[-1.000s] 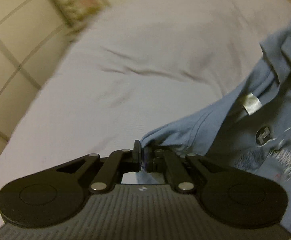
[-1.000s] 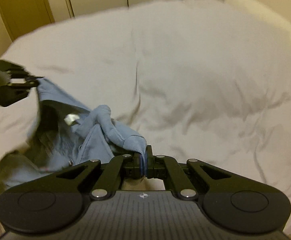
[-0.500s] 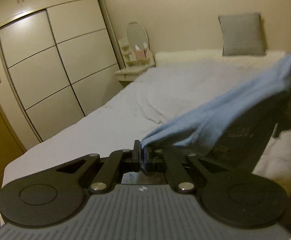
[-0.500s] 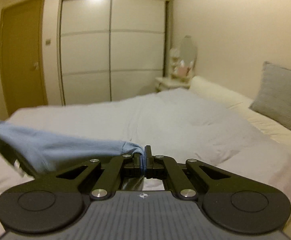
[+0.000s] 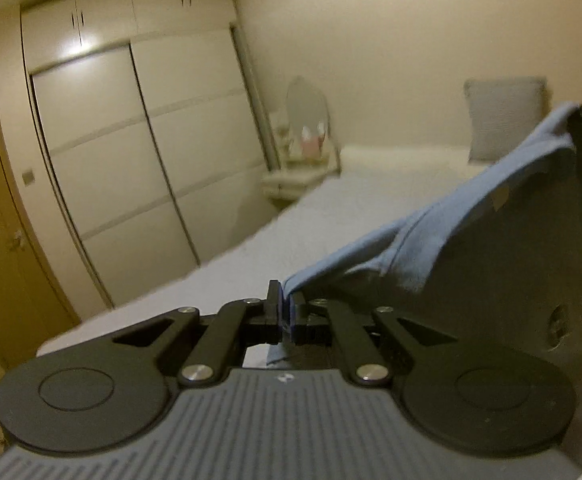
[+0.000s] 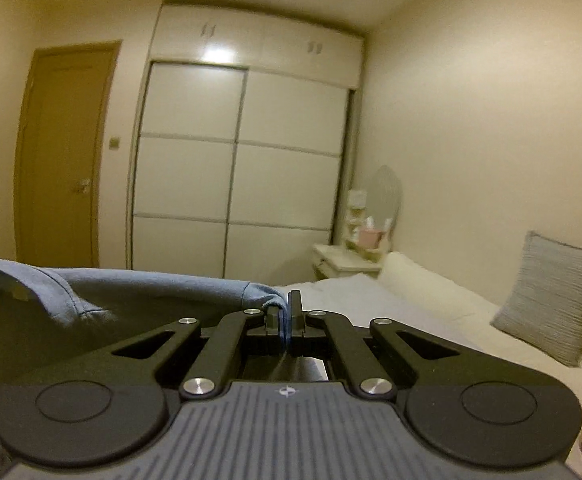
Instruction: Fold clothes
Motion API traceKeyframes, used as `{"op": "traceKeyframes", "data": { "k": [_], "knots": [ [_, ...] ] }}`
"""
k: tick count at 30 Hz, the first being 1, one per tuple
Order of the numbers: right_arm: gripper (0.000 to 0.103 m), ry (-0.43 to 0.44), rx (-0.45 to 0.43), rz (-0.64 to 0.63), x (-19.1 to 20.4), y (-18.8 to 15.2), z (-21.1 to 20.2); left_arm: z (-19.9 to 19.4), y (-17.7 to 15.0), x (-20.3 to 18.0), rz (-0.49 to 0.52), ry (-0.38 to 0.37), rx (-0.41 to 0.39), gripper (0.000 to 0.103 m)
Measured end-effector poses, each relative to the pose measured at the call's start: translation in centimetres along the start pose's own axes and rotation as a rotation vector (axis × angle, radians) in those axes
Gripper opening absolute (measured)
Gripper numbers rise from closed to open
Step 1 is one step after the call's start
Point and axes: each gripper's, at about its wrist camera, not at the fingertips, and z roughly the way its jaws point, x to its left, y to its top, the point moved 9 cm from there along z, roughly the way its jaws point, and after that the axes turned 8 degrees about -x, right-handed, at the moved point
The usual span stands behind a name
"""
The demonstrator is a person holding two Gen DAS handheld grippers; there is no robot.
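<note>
Jaws: left gripper [image 5: 285,312] and right gripper [image 6: 285,320] both clamped on blue shirt [image 5: 443,236] | shirt raised above bed [image 5: 331,216]

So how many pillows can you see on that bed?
1. A single grey pillow stands propped against the wall at the head of the bed, on its right side; the left camera shows it too. The held blue shirt may hide others.
</note>
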Motion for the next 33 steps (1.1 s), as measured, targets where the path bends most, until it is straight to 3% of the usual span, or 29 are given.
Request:
{"op": "traceKeyframes", "data": {
  "k": [3, 7, 8, 9, 10, 12, 14, 18, 22, 30, 31, 33],
  "knots": [
    [0.000, 0.038, 0.114, -0.016, 0.8, -6.7, 9.1, 8.0, -4.0, 0.4, -0.017, 0.029, 0.120, 0.003],
    [0.000, 0.088, 0.265, -0.038, 1.9, -15.7, 20.9, 21.5, -14.1, 0.6, -0.132, 0.077, 0.333, 0.008],
    [0.016, 0.101, 0.303, -0.044, 2.1, -17.9, 23.9, 25.1, -17.3, 0.6, -0.182, 0.085, 0.393, 0.022],
    [0.043, 0.114, 0.341, -0.049, 2.4, -20.1, 26.8, 28.1, -20.0, 0.7, -0.219, 0.105, 0.436, 0.036],
    [0.049, 0.126, 0.378, -0.054, 2.6, -22.3, 29.7, 30.5, -22.9, 1.2, -0.255, 0.135, 0.483, 0.053],
    [0.051, 0.152, 0.454, -0.065, 3.1, -26.7, 35.5, 33.8, -27.9, 2.4, -0.348, 0.202, 0.584, 0.048],
    [0.051, 0.177, 0.530, -0.076, 3.6, -31.1, 41.2, 33.8, -30.1, 3.3, -0.439, 0.260, 0.603, 0.048],
    [0.051, 0.228, 0.604, -0.027, 4.5, -33.4, 39.6, 31.4, -32.2, 1.3, -0.434, 0.252, 0.668, 0.051],
    [0.051, 0.280, 0.668, 0.030, 5.5, -35.1, 36.5, 28.6, -34.2, 0.9, -0.431, 0.253, 0.734, 0.060],
    [0.051, 0.335, 0.781, 0.036, 8.4, -37.6, 29.7, 26.5, -38.2, -0.3, -0.332, 0.116, 0.770, 0.070],
    [0.051, 0.321, 0.803, 0.040, 8.4, -38.2, 28.5, 26.8, -38.8, -0.5, -0.342, 0.094, 0.778, 0.068],
    [0.051, 0.267, 0.847, 0.054, 7.3, -39.3, 25.9, 27.1, -40.1, -0.9, -0.389, 0.027, 0.801, 0.042]
  ]
}}
